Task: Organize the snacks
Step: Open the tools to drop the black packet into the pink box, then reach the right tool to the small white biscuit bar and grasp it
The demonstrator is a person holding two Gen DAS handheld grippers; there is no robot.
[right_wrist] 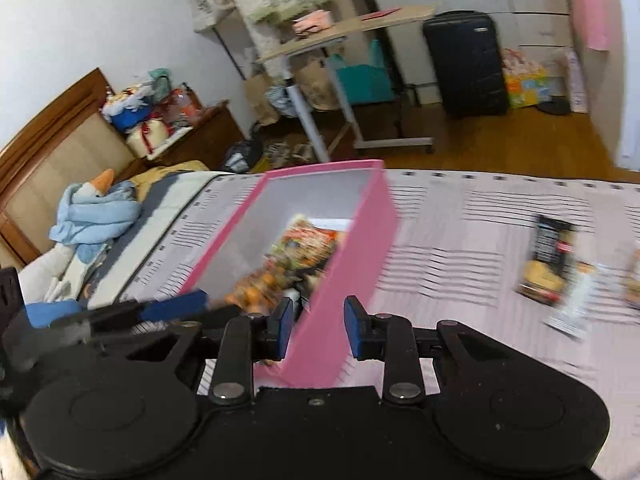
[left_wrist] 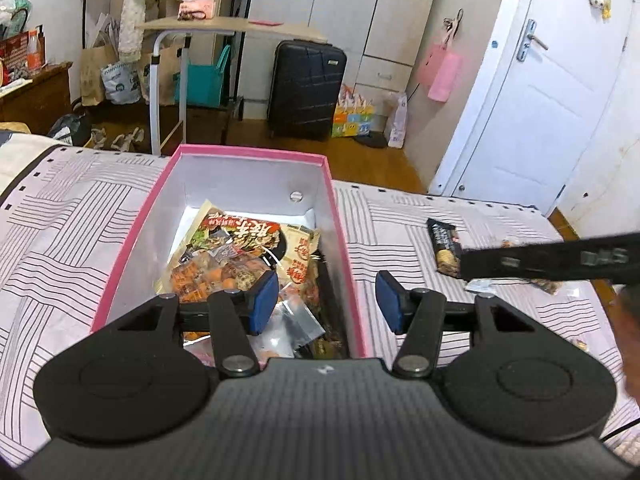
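- A blue plush toy (right_wrist: 94, 216) lies at the far left of the bed (right_wrist: 460, 216), near the wooden headboard (right_wrist: 52, 148), in the right wrist view.
- The pink box (left_wrist: 136, 224) stands open on the bed's striped cover, left of the middle in both views.
- Inside the box lies a heap of snack packets (left_wrist: 240, 256), with a red-printed packet on top and an orange-filled one nearer the camera.
- The left tongs (left_wrist: 326, 304) hang over the near end of the box, spread wide and holding nothing; one blue pad (left_wrist: 262, 304) is above the snacks, and the other pad is over the bed just outside the box's right wall.
- The right tongs (right_wrist: 316, 326) are also spread and empty, straddling the box's near right wall, one pad inside and one outside.
- A dark snack bar (left_wrist: 444, 250) lies on the bed to the right of the box, well apart from it; this part of the right wrist view is blurred.
- A small pale wrapper (right_wrist: 572, 308) lies just beside the bar.
- Beyond the bed stand a rolling desk (left_wrist: 224, 26) and a dark suitcase (left_wrist: 306, 88) on the wooden floor.
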